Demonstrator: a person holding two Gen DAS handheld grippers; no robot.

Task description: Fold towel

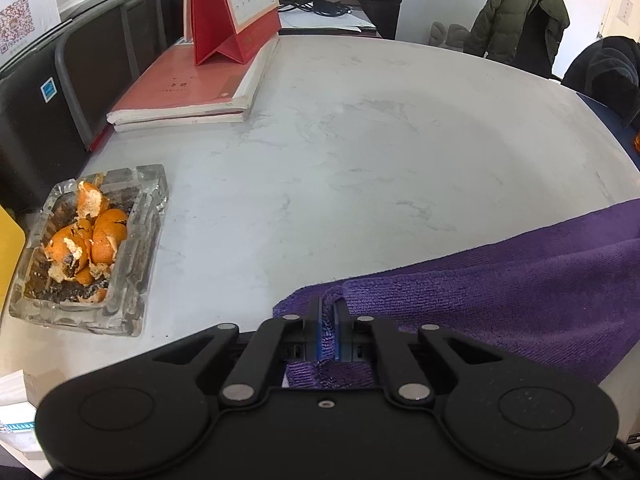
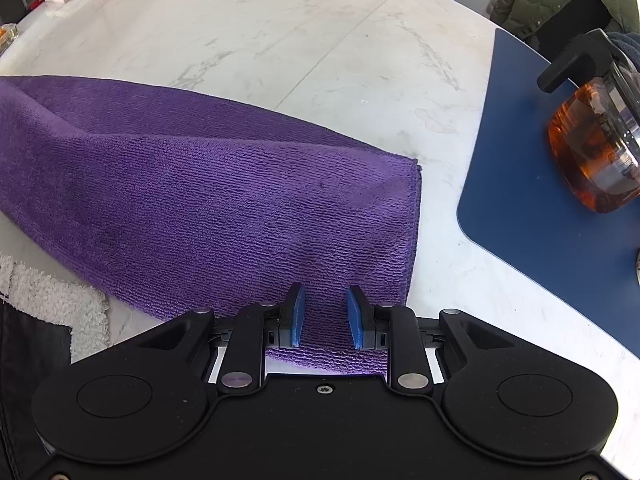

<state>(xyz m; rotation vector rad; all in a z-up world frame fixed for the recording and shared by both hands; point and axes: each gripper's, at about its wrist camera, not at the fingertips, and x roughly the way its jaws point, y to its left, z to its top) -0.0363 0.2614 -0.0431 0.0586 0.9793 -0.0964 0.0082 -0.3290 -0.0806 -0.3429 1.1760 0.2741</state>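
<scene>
A purple towel (image 2: pixel 208 184) lies folded on the white marble table (image 2: pixel 280 40), its middle humped up. In the left wrist view my left gripper (image 1: pixel 328 320) is shut on the towel (image 1: pixel 500 288) at its left corner, with a pinch of cloth squeezed between the blue pads. In the right wrist view my right gripper (image 2: pixel 326 314) hangs over the towel's near right corner. Its blue pads (image 2: pixel 298 316) stand apart with flat cloth showing between them, and they do not press on it.
A glass ashtray (image 1: pixel 92 248) full of orange peel sits left of the left gripper. Books (image 1: pixel 192 92) with a red desk calendar (image 1: pixel 232 12) lie further back. To the right are a blue mat (image 2: pixel 532 184) and a glass pot of amber liquid (image 2: pixel 592 136).
</scene>
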